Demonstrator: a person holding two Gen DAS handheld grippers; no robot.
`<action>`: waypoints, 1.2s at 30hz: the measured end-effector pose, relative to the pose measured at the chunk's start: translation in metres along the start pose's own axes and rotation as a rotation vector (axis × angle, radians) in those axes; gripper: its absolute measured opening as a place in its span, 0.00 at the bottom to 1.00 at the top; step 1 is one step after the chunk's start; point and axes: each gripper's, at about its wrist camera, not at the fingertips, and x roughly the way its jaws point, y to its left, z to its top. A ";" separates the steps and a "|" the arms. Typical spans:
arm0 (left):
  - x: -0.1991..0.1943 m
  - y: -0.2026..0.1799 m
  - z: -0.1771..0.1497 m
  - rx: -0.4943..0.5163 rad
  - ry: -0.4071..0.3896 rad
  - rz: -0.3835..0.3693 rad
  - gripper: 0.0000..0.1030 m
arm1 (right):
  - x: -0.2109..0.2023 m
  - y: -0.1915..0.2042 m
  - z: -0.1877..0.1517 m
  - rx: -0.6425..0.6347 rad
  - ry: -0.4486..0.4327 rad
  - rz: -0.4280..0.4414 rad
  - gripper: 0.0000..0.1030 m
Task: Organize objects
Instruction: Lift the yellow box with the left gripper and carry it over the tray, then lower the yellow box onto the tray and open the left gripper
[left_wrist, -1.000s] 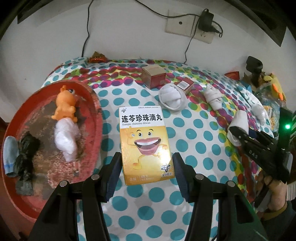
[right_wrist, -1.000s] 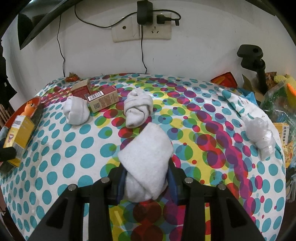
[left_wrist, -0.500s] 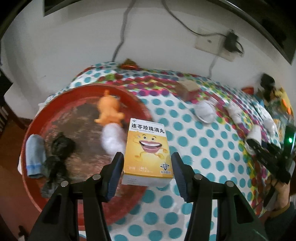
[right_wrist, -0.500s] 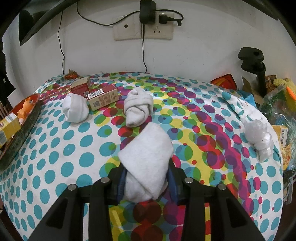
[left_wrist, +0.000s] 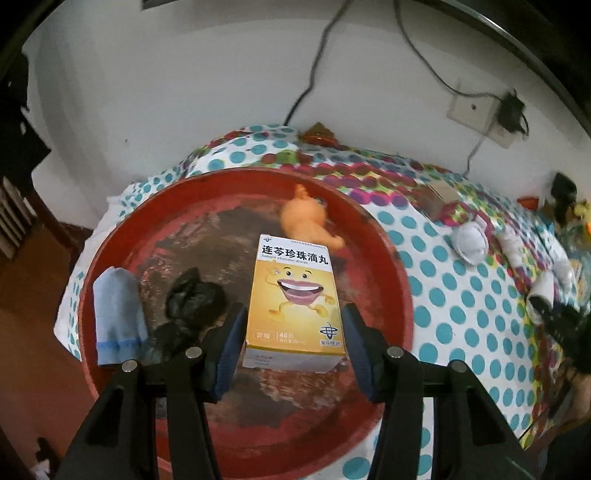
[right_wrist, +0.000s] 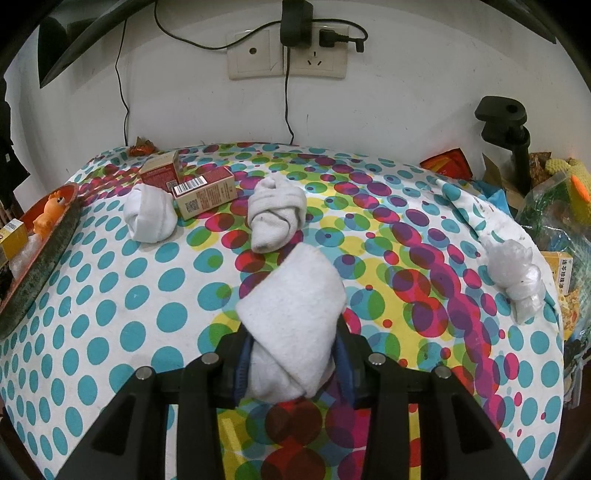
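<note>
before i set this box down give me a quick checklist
1. Left tool clamped on the yellow box: ok.
2. Box over the red tray: ok.
3. Box clear of the orange toy, black bag and blue sock: ok.
4. Tray floor directly under the box free: cannot tell, hidden by the box.
5. Right tool shut on the white sock: ok.

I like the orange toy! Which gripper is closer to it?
Left. The left gripper hovers over the red tray holding the orange toy; the right gripper is far across the table.
</note>
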 end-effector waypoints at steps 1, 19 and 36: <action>0.001 0.005 0.001 -0.009 -0.002 0.004 0.48 | 0.000 0.000 0.000 0.000 0.000 0.000 0.39; 0.045 0.118 0.035 -0.203 0.036 0.121 0.48 | 0.001 0.001 -0.001 -0.007 0.002 -0.007 0.39; 0.061 0.118 0.024 -0.144 0.056 0.158 0.53 | 0.002 0.002 -0.001 -0.019 0.004 -0.022 0.39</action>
